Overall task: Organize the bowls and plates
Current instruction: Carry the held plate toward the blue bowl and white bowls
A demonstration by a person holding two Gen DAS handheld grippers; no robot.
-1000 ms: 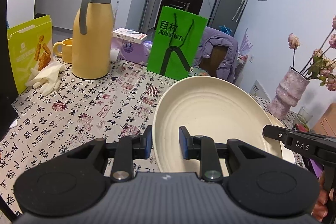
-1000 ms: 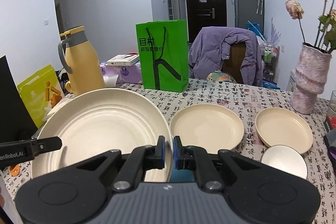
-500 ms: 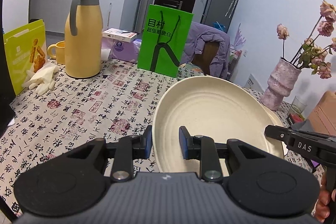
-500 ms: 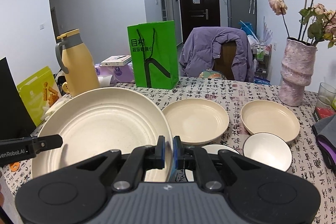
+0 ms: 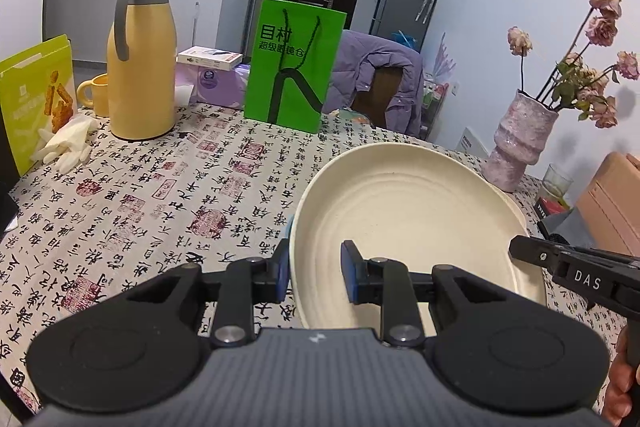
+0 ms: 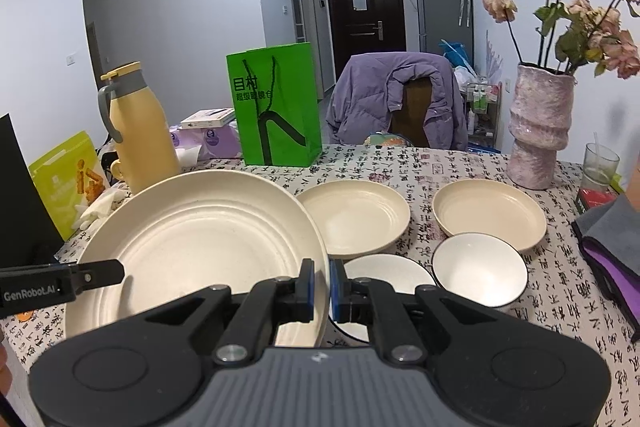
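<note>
The big plate point(image 6: 200, 247) hangs above the table, both grippers clamped on its near rim, left gripper point(image 5: 314, 273) and right gripper point(image 6: 320, 285); the smaller plate point(image 6: 354, 217) lies just right, nearer the right hand

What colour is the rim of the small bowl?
Black, around a white inside; the bowl shows best in the right wrist view.

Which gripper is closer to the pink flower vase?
The right gripper. It grips the big plate on the rim nearest the pink vase. The left gripper holds the plate's opposite rim, by the yellow jug, farther from the vase.
</note>
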